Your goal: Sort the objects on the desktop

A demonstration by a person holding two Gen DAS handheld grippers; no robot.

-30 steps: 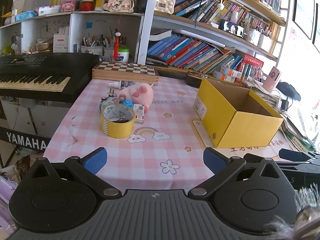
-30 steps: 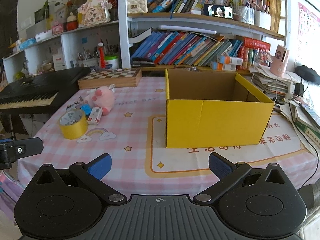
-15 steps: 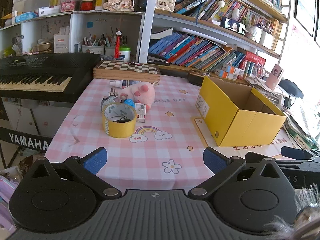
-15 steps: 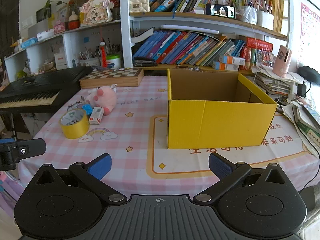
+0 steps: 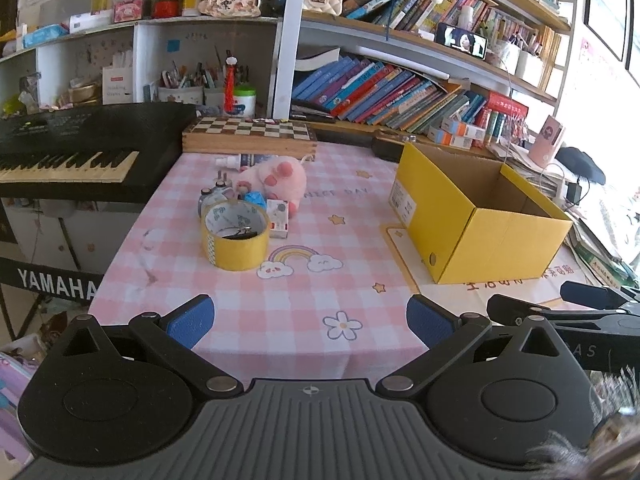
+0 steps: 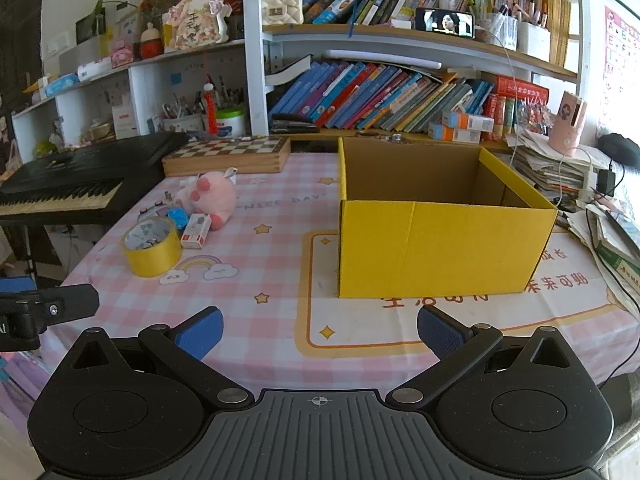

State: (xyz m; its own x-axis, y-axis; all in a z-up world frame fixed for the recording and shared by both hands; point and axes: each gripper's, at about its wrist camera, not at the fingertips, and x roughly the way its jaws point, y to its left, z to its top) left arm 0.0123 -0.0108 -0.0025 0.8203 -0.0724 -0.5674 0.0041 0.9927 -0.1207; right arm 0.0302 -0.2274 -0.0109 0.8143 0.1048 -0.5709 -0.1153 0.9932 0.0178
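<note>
A yellow tape roll (image 5: 234, 238) (image 6: 151, 246) stands on the pink checked tablecloth (image 5: 304, 292), with a pink plush pig (image 5: 276, 179) (image 6: 211, 196), a small white box (image 5: 278, 218) (image 6: 196, 231), a blue wrapped item (image 5: 255, 199) and small bottles (image 5: 216, 192) behind it. An open yellow cardboard box (image 5: 476, 216) (image 6: 436, 224) sits to the right, nothing visible inside. My left gripper (image 5: 310, 322) is open near the table's front edge, nothing between its fingers. My right gripper (image 6: 320, 334) is open too, in front of the box.
A wooden chessboard case (image 5: 250, 136) lies at the table's back. A black Yamaha keyboard (image 5: 72, 152) stands left of the table. Bookshelves (image 6: 400, 96) fill the back wall. Paper stacks and cables (image 6: 560, 172) crowd the right side.
Both grippers have pulled back slightly from the table; objects appear a little farther and lower. Nothing on the table has moved.
</note>
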